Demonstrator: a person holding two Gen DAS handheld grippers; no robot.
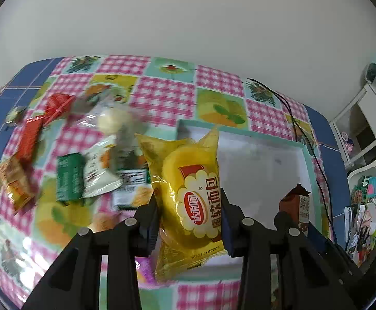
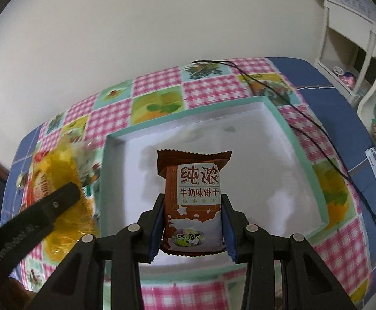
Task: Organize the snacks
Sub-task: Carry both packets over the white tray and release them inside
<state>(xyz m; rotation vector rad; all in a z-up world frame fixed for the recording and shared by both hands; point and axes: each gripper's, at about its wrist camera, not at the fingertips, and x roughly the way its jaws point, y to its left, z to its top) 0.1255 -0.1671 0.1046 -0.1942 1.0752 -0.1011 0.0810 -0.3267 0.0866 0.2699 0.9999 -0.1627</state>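
My left gripper (image 1: 189, 206) is shut on a yellow soft-bread packet (image 1: 188, 180) and holds it over the near left edge of a white tray with a teal rim (image 1: 308, 160). My right gripper (image 2: 192, 206) is shut on a brown and white milk biscuit packet (image 2: 193, 196), held above the same tray (image 2: 317, 180). The biscuit packet (image 1: 295, 206) also shows at the right of the left wrist view. The bread packet (image 2: 56, 180) and the left gripper's finger (image 2: 45, 206) show at the left of the right wrist view.
Several loose snacks lie on the checked tablecloth left of the tray: red packets (image 1: 56, 108), an orange packet (image 1: 14, 186), a green packet (image 1: 69, 175), a white pouch (image 1: 100, 173). A black cable (image 2: 304, 126) runs along the tray's right side. Shelves (image 2: 348, 25) stand beyond the table's right edge.
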